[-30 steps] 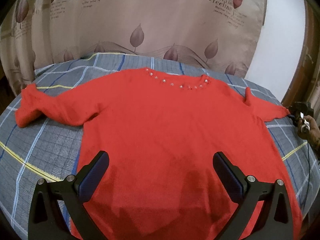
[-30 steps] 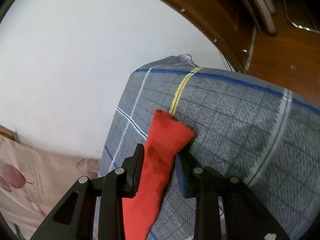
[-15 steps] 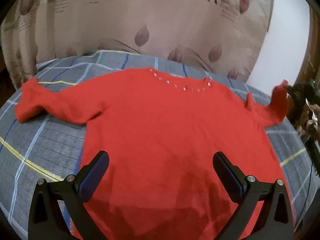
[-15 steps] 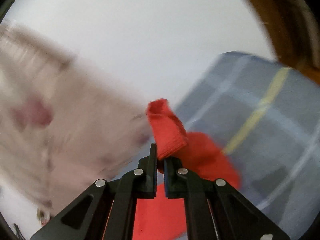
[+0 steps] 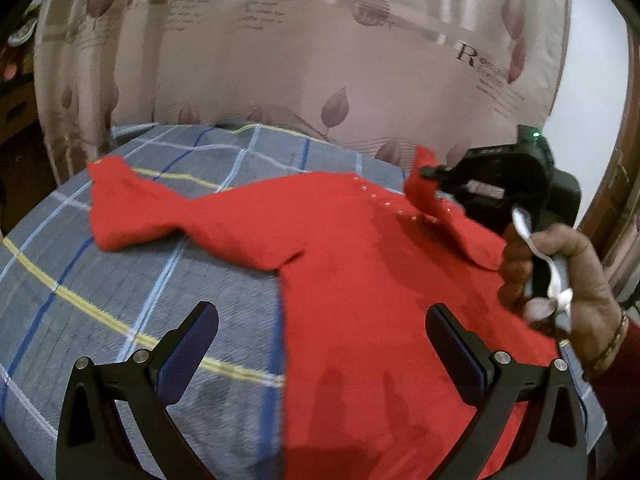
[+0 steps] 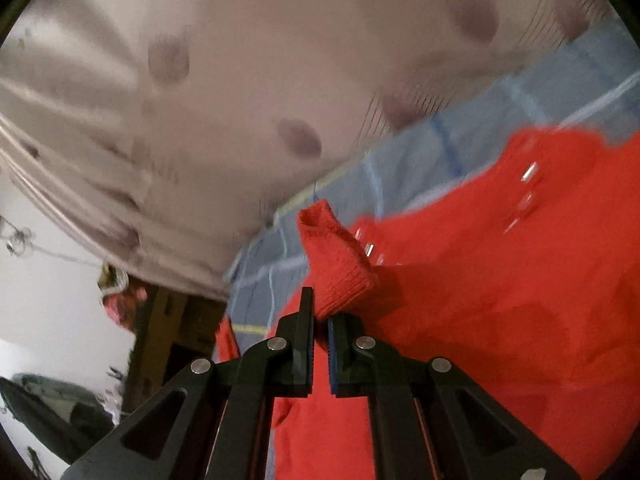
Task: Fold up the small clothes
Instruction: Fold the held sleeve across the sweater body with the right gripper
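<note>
A red sweater [image 5: 360,280] is spread front-up on a bed covered with a grey checked sheet [image 5: 120,280], its beaded neckline turned toward the leaf-print curtain [image 5: 320,40] behind. The fold is judged to be at its very start. One sleeve cuff [image 6: 336,264] is pinched between the closed pads of the right gripper [image 6: 320,316], and that sleeve is held lifted over the chest of the garment near the neckline, as is also seen from the left wrist view, where the right gripper [image 5: 430,172] and the hand [image 5: 560,276] carrying it appear above the shoulder area. The sleeve has not been laid down, so the first fold is not yet completed. The other sleeve [image 5: 132,216] lies stretched out flat on the sheet, untouched. The left gripper [image 5: 320,344] is held with its jaws wide apart above the lower edge of the sweater, and nothing is gripped by it. What is left, as far as can be judged: the lifted sleeve is to be set across the body, the second sleeve brought in likewise, and the body then folded up.
</note>
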The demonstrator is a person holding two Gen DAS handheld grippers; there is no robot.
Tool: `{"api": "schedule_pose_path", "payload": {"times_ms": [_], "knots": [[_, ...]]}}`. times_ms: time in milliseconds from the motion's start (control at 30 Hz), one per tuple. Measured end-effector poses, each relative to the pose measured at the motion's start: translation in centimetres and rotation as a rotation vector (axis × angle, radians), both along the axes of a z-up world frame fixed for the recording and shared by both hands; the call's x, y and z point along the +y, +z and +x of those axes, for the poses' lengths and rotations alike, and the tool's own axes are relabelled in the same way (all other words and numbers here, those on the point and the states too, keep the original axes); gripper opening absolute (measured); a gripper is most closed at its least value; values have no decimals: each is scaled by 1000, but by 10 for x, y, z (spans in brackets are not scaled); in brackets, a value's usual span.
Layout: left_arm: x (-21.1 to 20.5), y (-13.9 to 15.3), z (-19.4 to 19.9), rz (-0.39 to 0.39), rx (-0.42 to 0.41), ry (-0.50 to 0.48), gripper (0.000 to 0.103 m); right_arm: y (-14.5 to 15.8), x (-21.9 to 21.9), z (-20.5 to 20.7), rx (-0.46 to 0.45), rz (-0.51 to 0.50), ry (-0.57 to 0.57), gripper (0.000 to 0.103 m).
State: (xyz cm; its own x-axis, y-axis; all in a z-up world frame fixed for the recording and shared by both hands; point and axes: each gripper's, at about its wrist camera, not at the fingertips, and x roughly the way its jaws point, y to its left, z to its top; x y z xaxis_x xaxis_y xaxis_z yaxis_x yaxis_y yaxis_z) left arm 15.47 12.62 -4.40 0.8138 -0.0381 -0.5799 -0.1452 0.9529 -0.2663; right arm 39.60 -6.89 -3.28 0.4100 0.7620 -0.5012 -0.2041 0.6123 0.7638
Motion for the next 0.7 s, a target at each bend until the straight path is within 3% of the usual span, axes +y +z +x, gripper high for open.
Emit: {"api": "schedule_pose_path", "payload": {"times_ms": [200,467,533,600,700], "knots": [[22,-17,-4,-64,11,8,103,-18,44,-4,28,-65,18,6],[39,-31,-4,-188,31,19,103,-30,80,-13,-17,-213,83,12],[41,-31,-6,-197,27,24,103,-31,85,-15,-21,-199,127,19],[43,-29,-7,-193,23,23,103,-31,90,-19,-9,-152,210,32],[52,-21,-13,-158,0,31,103,-15,73,-30,-60,-55,211,39]]}}
